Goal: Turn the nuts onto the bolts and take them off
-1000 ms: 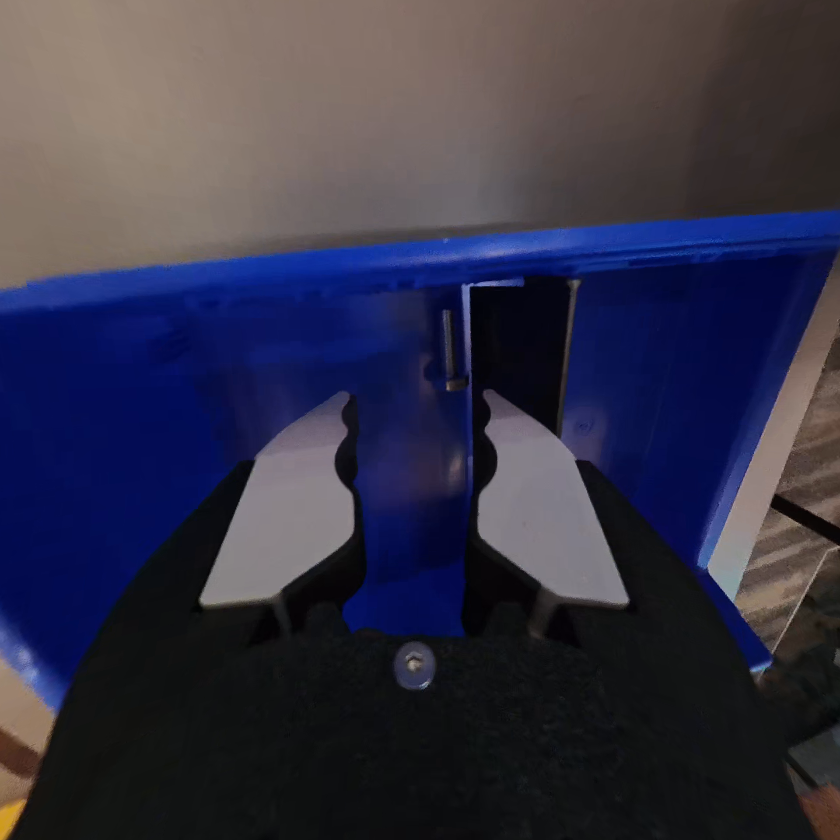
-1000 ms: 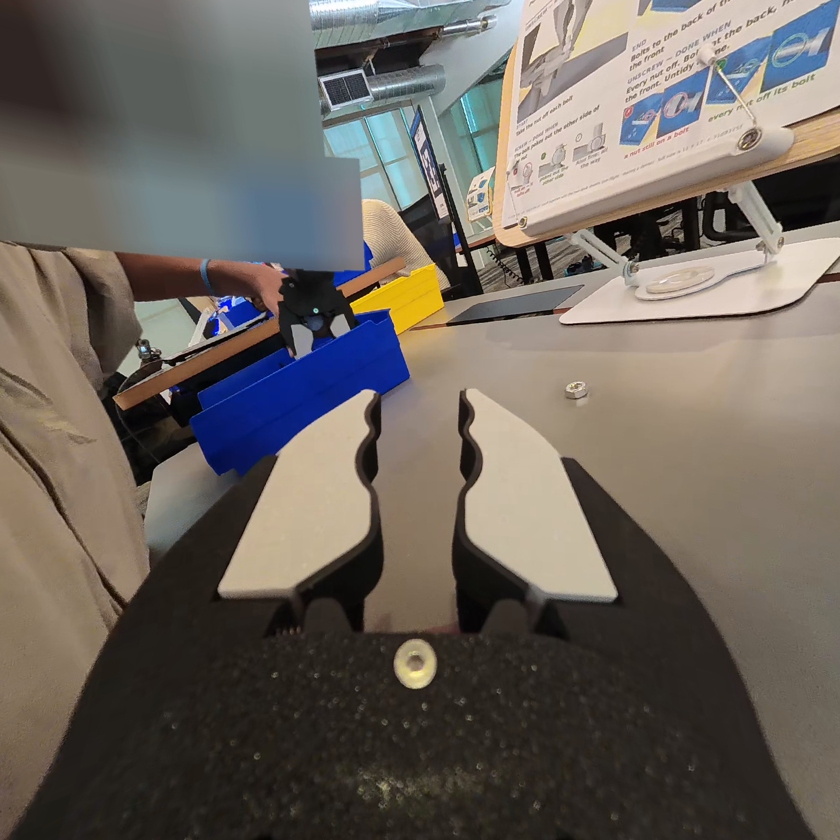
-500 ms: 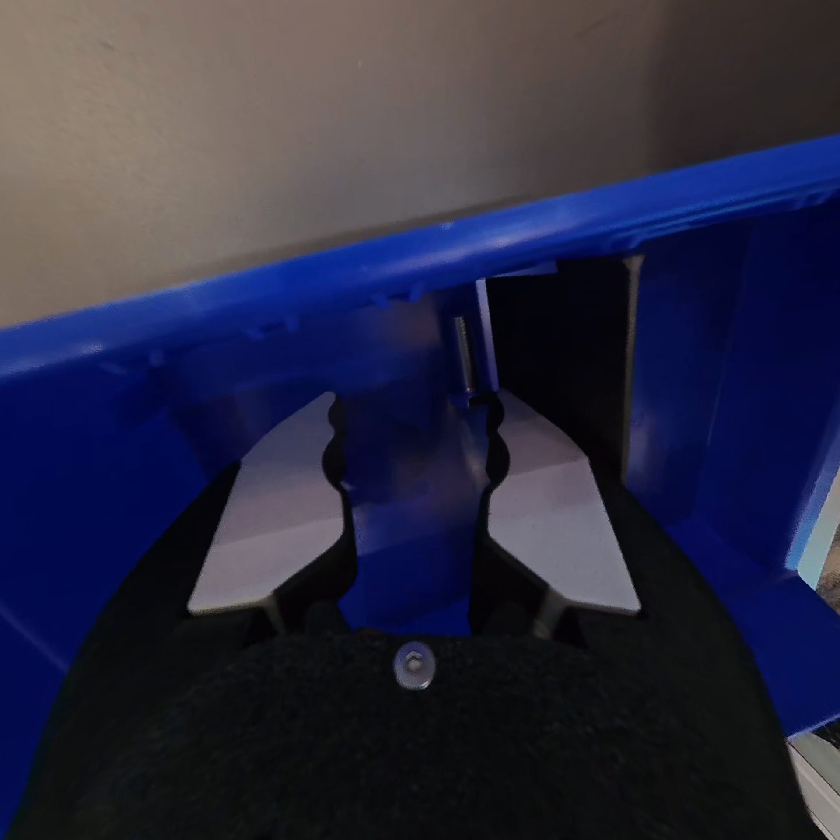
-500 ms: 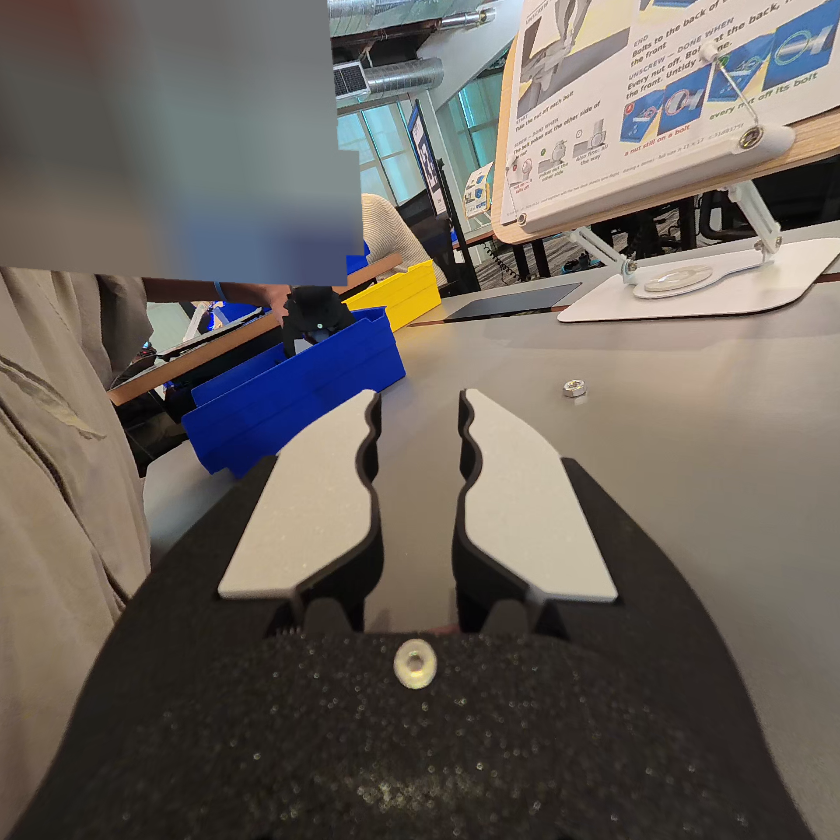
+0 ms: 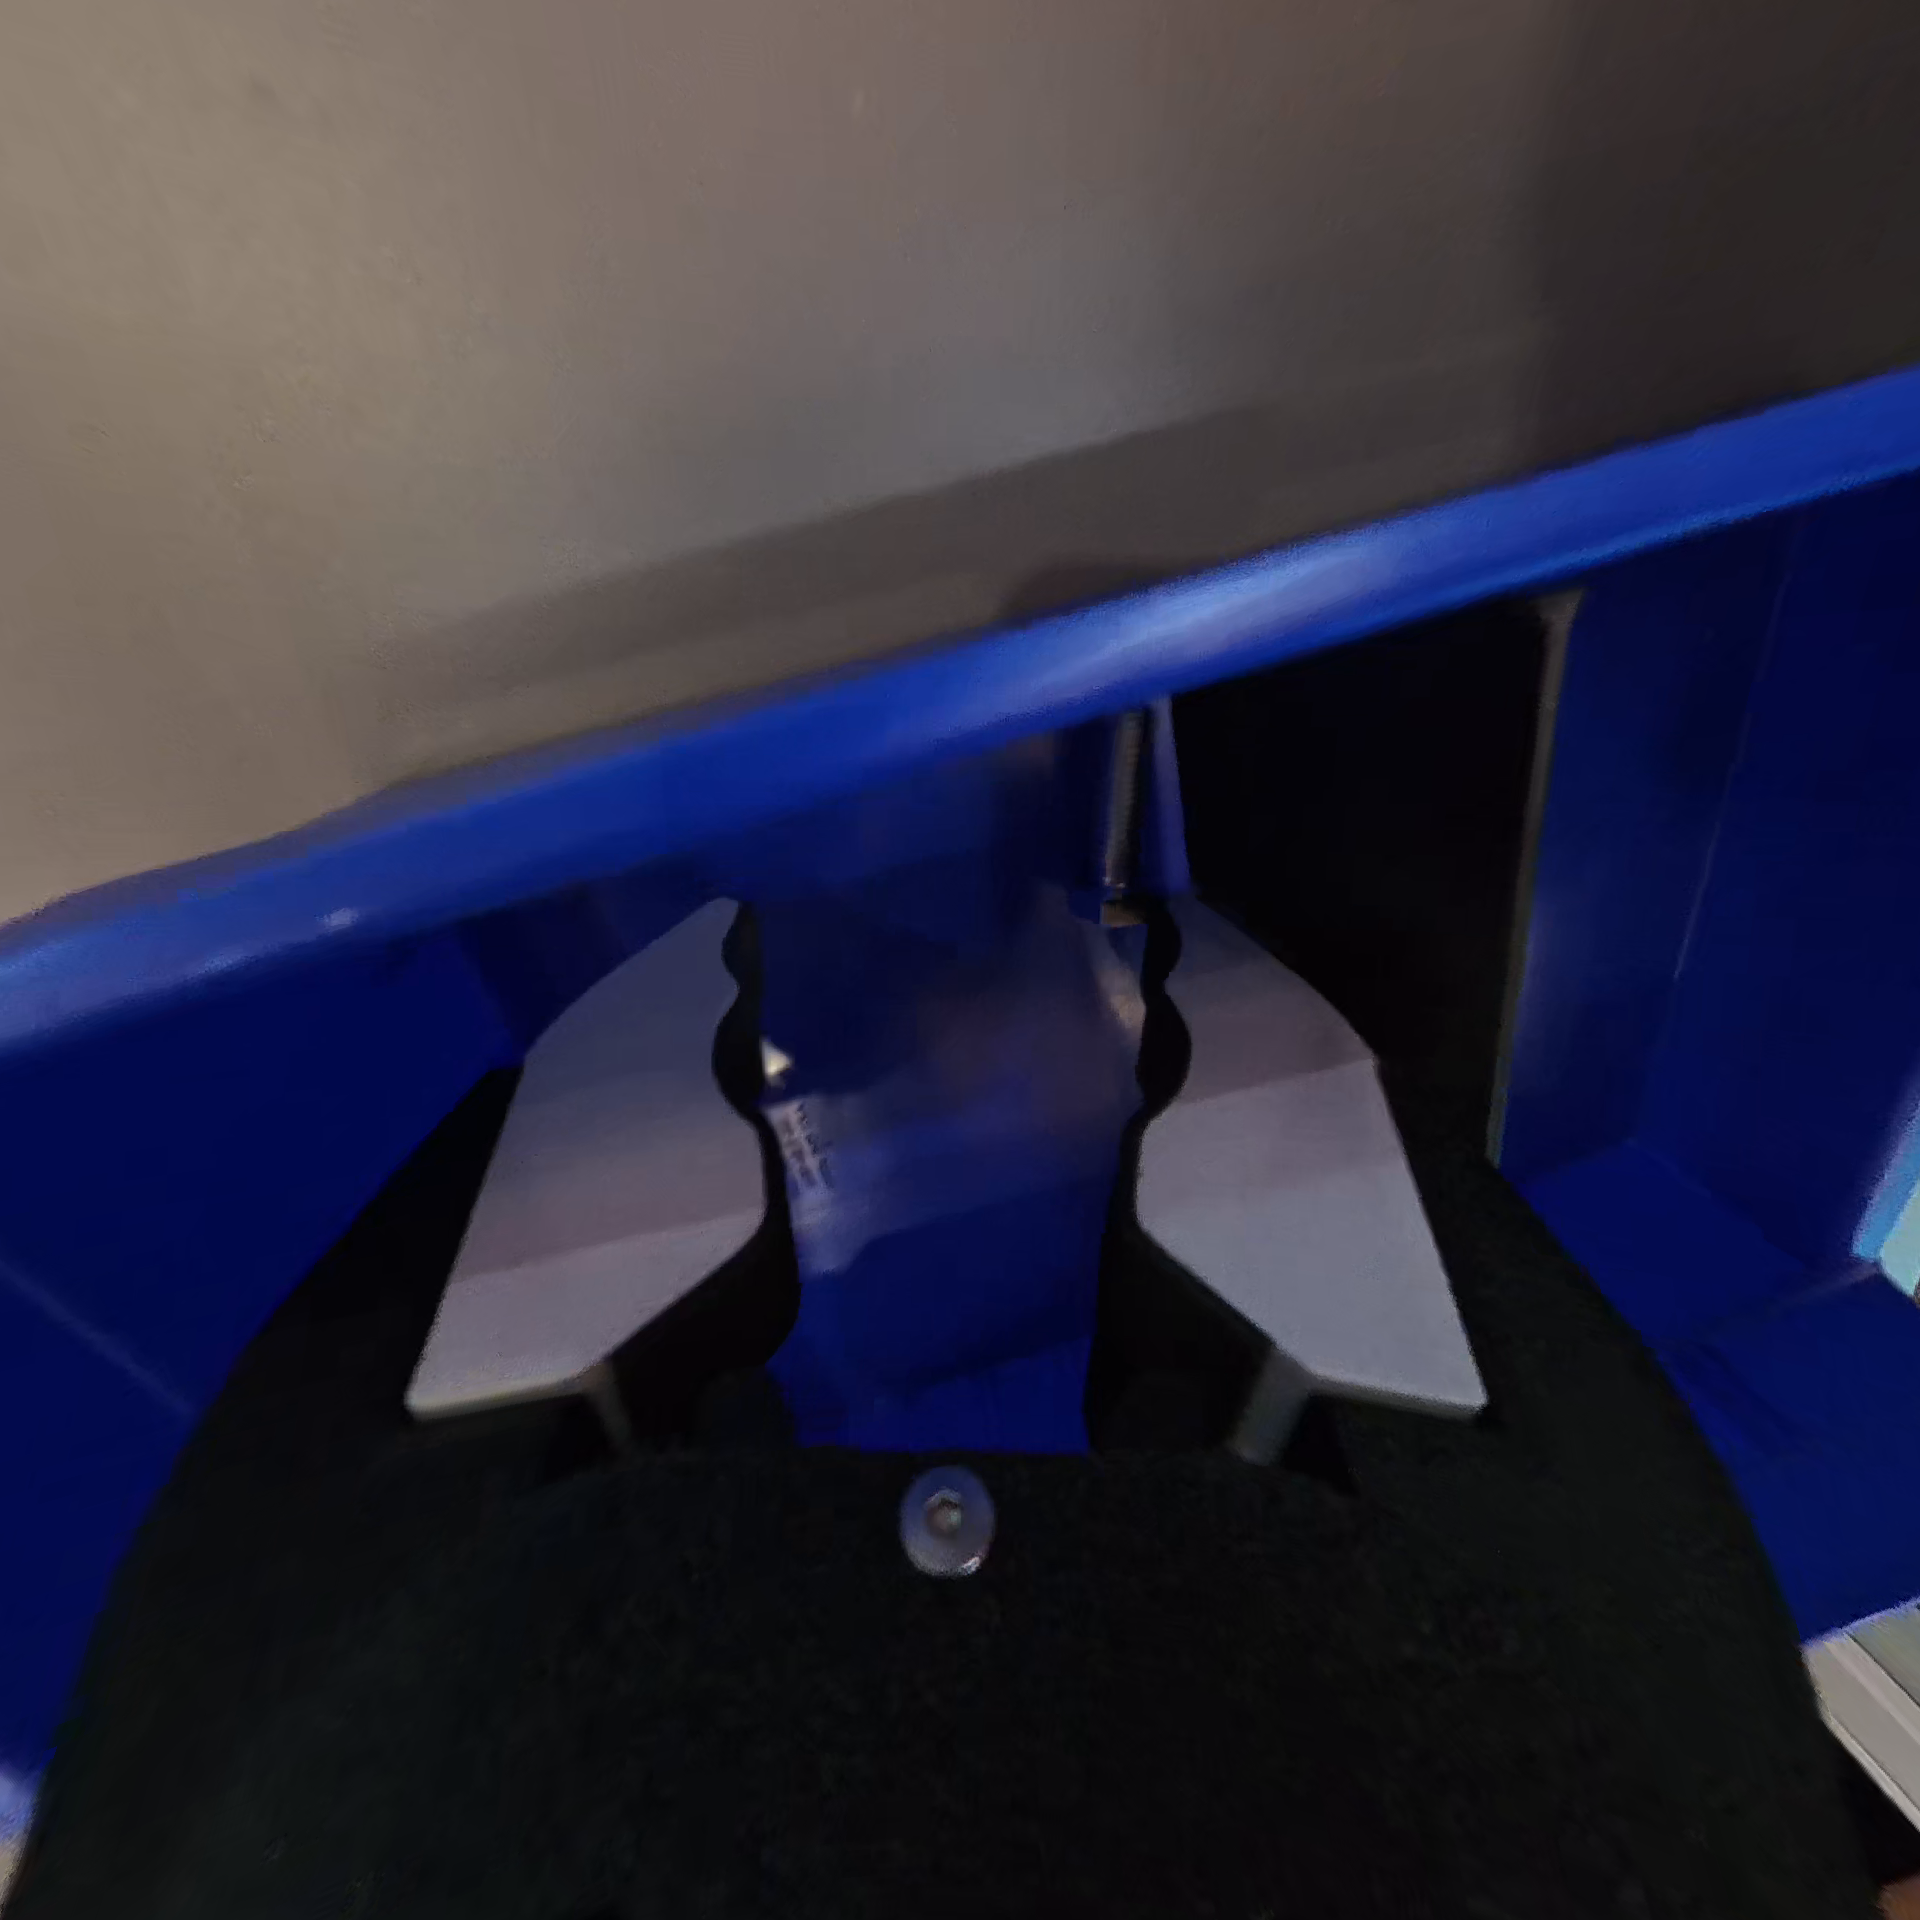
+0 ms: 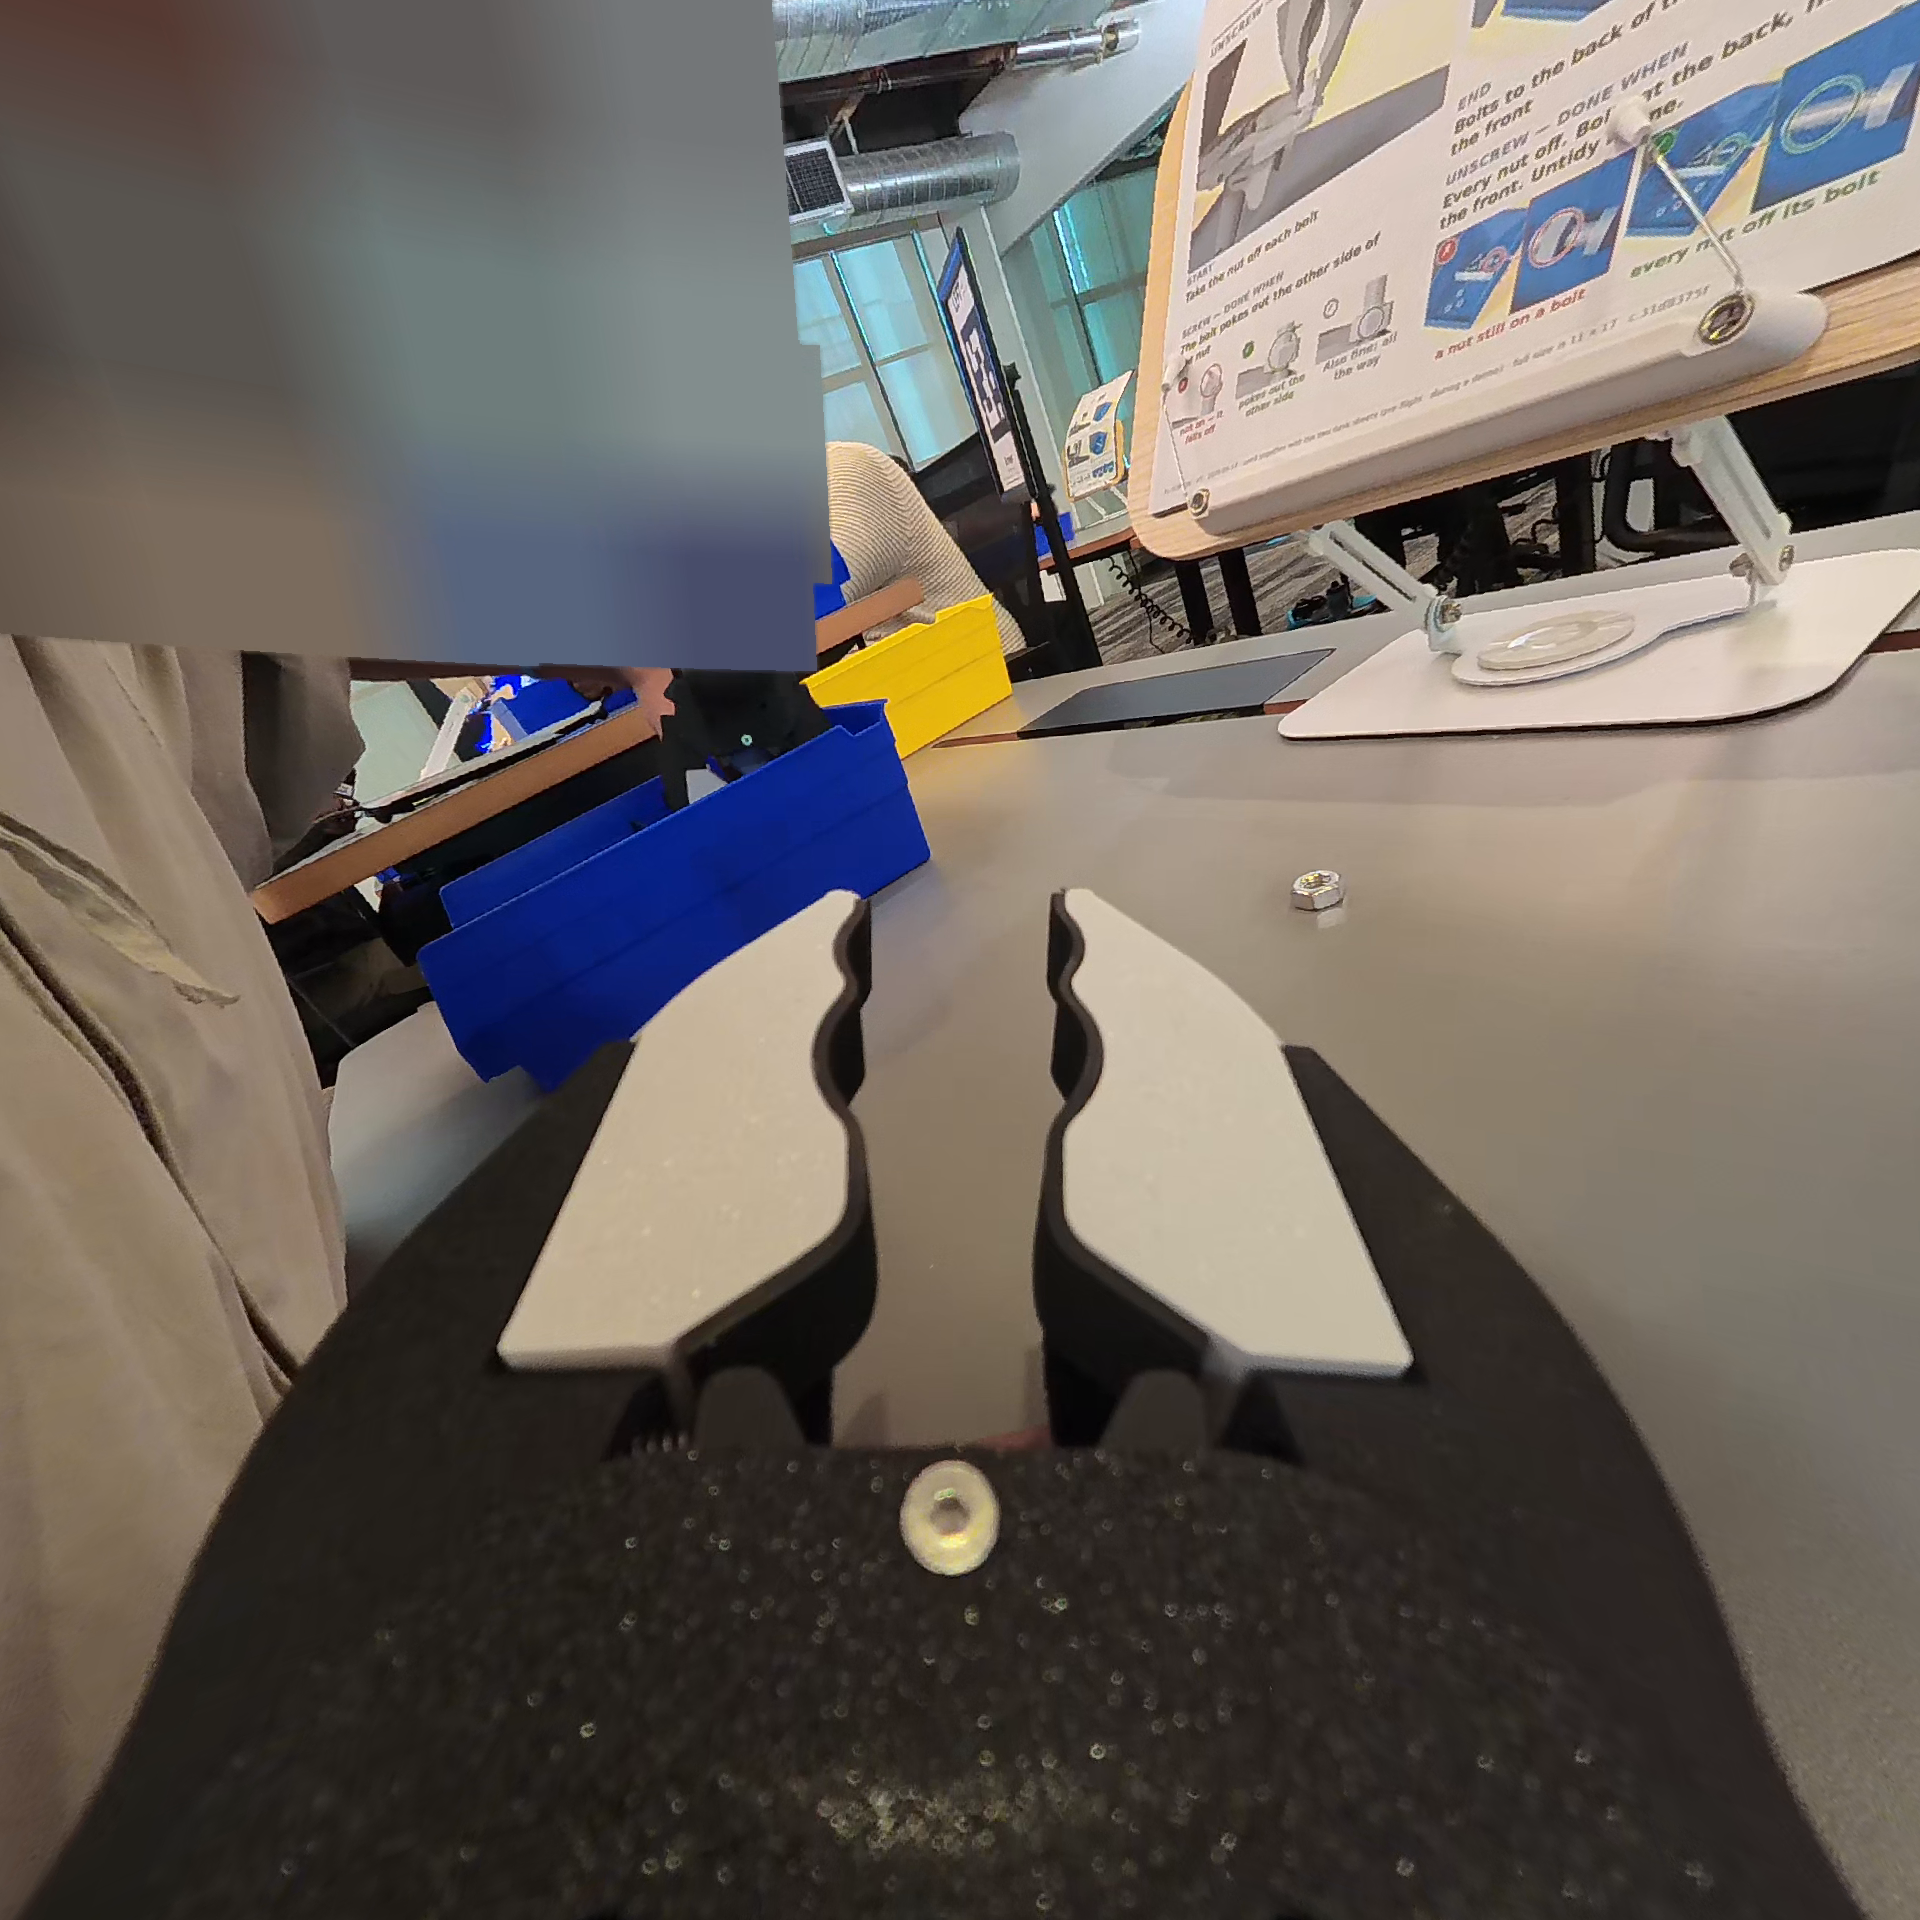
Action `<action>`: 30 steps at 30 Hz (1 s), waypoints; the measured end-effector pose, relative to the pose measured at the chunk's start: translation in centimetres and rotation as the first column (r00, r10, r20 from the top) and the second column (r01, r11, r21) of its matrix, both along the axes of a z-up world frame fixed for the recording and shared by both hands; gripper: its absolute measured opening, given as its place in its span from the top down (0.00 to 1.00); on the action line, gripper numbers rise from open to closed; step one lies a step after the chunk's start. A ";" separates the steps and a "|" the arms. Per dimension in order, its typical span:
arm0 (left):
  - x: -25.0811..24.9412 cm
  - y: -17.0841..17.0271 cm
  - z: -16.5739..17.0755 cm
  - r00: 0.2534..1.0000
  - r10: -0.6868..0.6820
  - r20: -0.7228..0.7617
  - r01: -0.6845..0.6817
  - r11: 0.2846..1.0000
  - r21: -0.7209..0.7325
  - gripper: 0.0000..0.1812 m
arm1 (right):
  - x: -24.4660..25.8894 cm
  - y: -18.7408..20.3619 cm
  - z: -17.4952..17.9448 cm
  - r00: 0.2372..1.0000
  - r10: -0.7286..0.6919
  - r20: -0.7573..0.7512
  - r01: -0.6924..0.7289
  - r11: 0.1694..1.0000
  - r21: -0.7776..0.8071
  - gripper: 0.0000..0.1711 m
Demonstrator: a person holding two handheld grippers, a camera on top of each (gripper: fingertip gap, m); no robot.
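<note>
My left gripper (image 5: 940, 925) is open and reaches down inside a blue bin (image 5: 727, 769). A steel bolt (image 5: 1124, 821) lies against the bin's far wall beside a dark divider (image 5: 1351, 831), just off my right fingertip (image 5: 1158, 935) and outside the jaws. My right gripper (image 6: 956, 914) is open and empty, low over the grey table (image 6: 1558, 1039). A loose steel nut (image 6: 1316, 891) lies on the table ahead and to its right. The blue bin (image 6: 675, 894) shows at the left, with the left gripper (image 6: 727, 727) dipped into it.
A person in a beige shirt (image 6: 135, 1143) stands at the left. A yellow bin (image 6: 925, 665) sits behind the blue one. An instruction board on a white stand (image 6: 1558, 644) is at the back right, with a dark mat (image 6: 1174, 686) beside it. My hands' fingertips stand some 40 cm from each other. From my right tips it is roughly 20 cm to the loose steel nut (image 6: 1316, 891); from my left, 30 cm.
My left gripper has pushed deeper into the blue bin, so the bolt now sits right at my right fingertip. The right gripper has stayed almost still.
</note>
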State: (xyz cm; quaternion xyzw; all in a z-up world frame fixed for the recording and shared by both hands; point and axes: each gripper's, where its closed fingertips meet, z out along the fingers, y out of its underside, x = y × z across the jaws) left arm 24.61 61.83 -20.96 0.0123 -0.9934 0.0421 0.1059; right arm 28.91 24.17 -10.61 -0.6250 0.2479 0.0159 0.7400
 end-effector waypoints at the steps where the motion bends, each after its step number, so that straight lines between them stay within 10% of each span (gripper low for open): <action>1: 0.3 0.4 0.1 1.000 -0.009 0.021 0.008 1.000 0.025 0.61 | 0.0 0.0 0.0 1.000 0.001 -0.001 -0.001 1.000 0.000 0.81; 17: -2.0 2.9 0.6 0.995 0.037 -0.095 -0.027 0.994 0.104 0.73 | -0.1 0.1 0.0 1.000 0.009 0.004 -0.009 1.000 0.000 0.81; 30: -0.4 3.4 -0.8 0.967 -0.151 0.205 0.135 0.987 0.088 0.95 | 0.0 0.1 0.0 1.000 0.009 0.012 -0.009 1.000 0.003 0.81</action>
